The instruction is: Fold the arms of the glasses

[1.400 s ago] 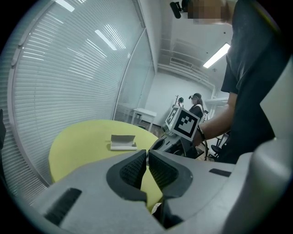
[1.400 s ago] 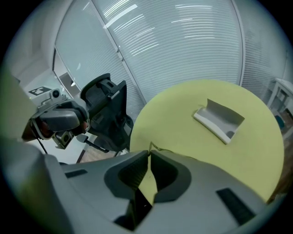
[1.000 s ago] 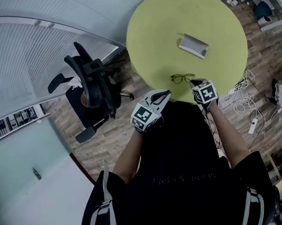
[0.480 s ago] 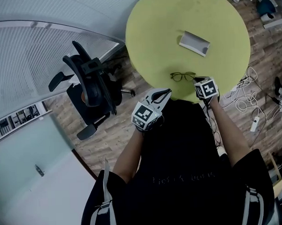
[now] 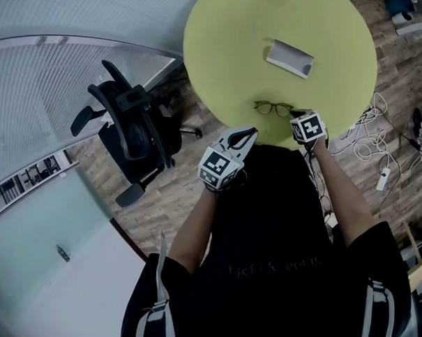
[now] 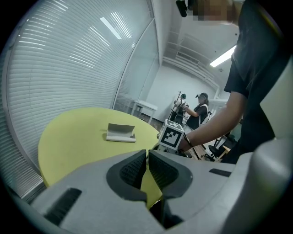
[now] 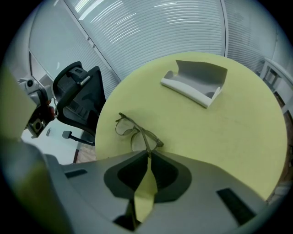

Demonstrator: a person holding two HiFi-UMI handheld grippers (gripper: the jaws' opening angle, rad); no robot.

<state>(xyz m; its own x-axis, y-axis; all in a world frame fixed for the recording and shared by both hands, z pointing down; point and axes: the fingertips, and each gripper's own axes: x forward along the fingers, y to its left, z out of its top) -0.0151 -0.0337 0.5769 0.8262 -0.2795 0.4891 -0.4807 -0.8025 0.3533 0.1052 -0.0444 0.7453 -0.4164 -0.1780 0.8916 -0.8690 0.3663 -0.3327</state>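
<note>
My right claw (image 7: 149, 155) is closed, pinching the tip of one arm of the glasses (image 7: 135, 132), which sit near the close edge of the yellow table (image 5: 226, 45). My left claw (image 6: 147, 157) is pressed together on nothing, just off the rim. The grey case (image 5: 290, 58) lies open and empty, well apart from the glasses.

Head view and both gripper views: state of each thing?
glasses: on the table, an arm sticking out, not folded
case: open, empty
left gripper: shut, empty
right gripper: shut, tips at the glasses' arm
</note>
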